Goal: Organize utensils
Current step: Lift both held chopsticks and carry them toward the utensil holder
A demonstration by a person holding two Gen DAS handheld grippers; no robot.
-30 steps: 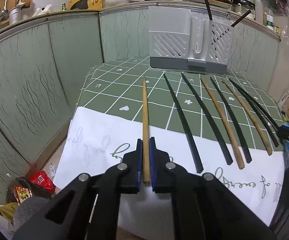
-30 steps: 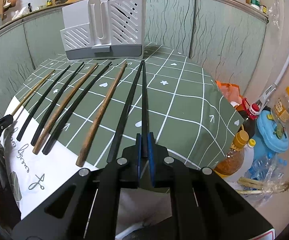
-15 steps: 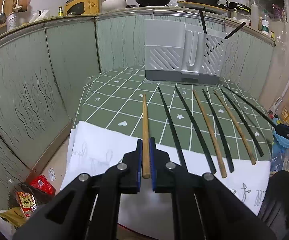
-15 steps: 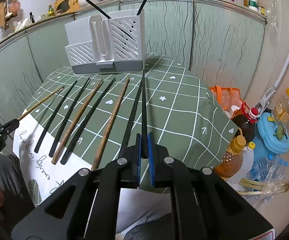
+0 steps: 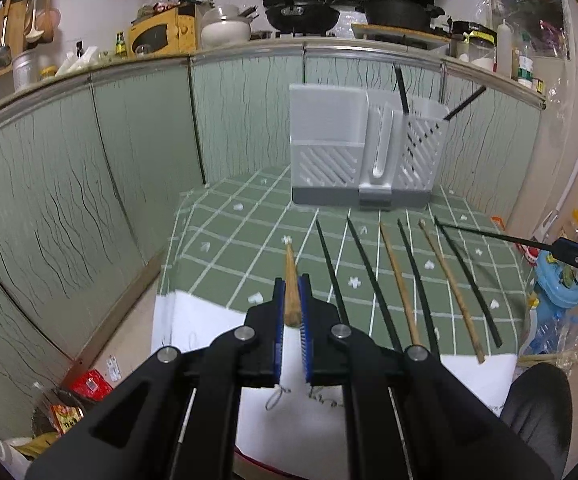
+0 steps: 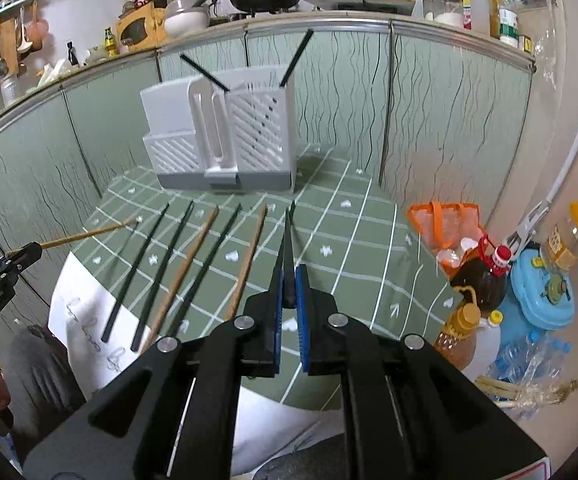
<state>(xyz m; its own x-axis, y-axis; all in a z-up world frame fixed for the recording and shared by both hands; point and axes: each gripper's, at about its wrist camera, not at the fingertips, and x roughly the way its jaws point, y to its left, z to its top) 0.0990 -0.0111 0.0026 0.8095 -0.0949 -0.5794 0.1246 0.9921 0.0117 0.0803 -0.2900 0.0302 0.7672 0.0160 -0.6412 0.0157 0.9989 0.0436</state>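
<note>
In the left wrist view my left gripper [image 5: 292, 285] is shut on the thick end of a wooden chopstick [image 5: 289, 262], held in the air above the green checked tablecloth [image 5: 229, 256]. My right gripper [image 6: 287, 276] is shut on a black chopstick [image 6: 287, 236], also off the table. Each gripper shows in the other view: the right gripper [image 5: 557, 246] at the right edge, the left gripper [image 6: 36, 249] at the left edge. Several black and wooden chopsticks [image 5: 399, 276] lie side by side on the cloth. At the back stands a white utensil holder [image 5: 363, 152], and two black chopsticks [image 6: 297, 56] stand in its right compartment.
White paper [image 5: 369, 400] covers the table's front edge. Green panelled walls close in the left and back. Right of the table are an orange bag [image 6: 445, 224], oil bottles [image 6: 485, 276] and a blue container [image 6: 541, 292]. Packets [image 5: 85, 388] lie on the floor at left.
Both grippers have risen, each with its chopstick lifted off the cloth. The table and the row of chopsticks now sit lower and farther off in both views.
</note>
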